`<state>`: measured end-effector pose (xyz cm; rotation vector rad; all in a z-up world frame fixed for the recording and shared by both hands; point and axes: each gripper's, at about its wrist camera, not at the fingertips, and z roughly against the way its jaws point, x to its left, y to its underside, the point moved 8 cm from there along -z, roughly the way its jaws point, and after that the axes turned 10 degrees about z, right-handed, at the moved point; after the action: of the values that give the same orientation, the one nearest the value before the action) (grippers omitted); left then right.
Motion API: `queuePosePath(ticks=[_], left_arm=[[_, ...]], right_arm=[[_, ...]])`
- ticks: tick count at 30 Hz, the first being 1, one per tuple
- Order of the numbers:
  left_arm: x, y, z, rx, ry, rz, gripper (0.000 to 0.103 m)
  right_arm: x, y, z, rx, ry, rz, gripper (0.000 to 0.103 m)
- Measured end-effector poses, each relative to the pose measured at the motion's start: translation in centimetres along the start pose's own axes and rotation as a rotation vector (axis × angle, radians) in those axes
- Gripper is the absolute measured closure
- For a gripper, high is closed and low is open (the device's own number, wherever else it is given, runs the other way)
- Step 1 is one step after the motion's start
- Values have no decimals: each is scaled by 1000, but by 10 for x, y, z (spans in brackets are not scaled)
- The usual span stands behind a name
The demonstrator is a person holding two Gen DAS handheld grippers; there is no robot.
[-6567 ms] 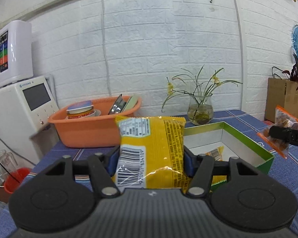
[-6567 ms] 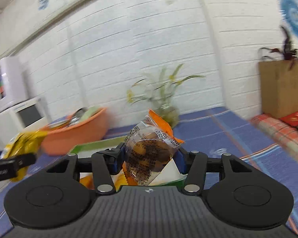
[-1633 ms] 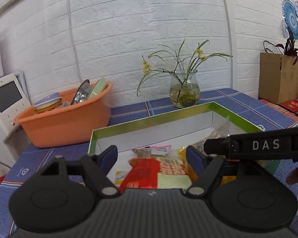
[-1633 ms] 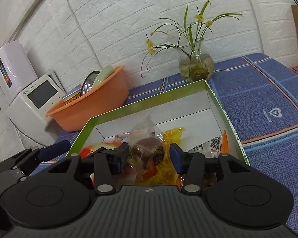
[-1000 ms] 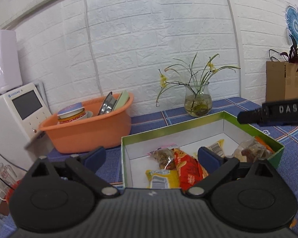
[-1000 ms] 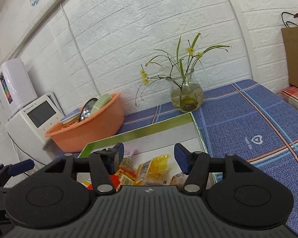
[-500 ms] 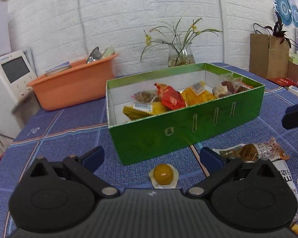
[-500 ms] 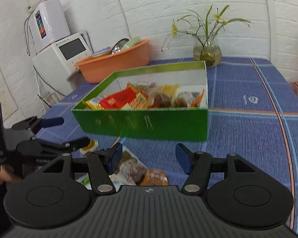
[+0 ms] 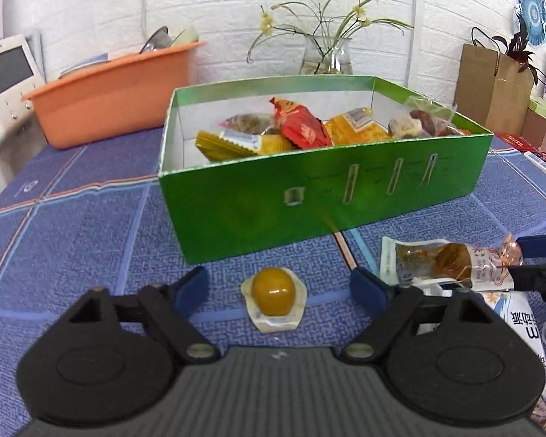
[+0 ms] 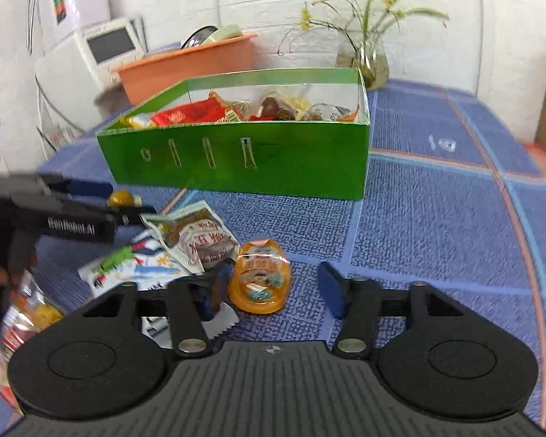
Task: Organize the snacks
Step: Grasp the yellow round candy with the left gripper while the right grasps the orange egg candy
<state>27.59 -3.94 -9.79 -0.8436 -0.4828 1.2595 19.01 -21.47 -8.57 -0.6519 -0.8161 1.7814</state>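
Hovering low over the blue checked worktop [image 9: 72,240], the left gripper [image 9: 278,287] has its jaws spread, just now narrowing, around a round yellow sealed sweet [image 9: 273,295] without touching it. Behind the sweet stands the green box [image 9: 324,196], already filled with wrapped snacks, and behind that an orange basin [image 9: 113,87] and a glass vase of flowers [image 9: 325,54]. Further right, a clear packet with brown contents [image 9: 444,262] lies on the worktop. The right gripper [image 10: 271,289] has also just been closing; its jaws flank an orange-wrapped snack [image 10: 260,280], the left pad apparently against it, though motion blur leaves contact uncertain, and the right pad clear. A white printed packet [image 10: 200,240] lies just left of that snack.
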Motion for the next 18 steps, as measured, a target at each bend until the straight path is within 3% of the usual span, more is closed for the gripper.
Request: queuePosePath(ticks=[1, 4, 9, 16, 18], left_arm=[[-3, 1, 2, 4, 23, -3, 42], [-11, 2, 6, 12, 55, -23, 58], [-10, 11, 20, 29, 79, -29, 68], [9, 27, 45, 32, 48, 1, 71], [12, 24, 47, 1, 41, 12, 70]], right_arm=[[2, 1, 0, 2, 21, 29, 41], [5, 3, 2, -6, 39, 72, 41], [3, 11, 14, -1, 51, 60, 41], [3, 26, 37, -24, 57, 28, 41], [7, 27, 43, -41, 48, 23, 41]])
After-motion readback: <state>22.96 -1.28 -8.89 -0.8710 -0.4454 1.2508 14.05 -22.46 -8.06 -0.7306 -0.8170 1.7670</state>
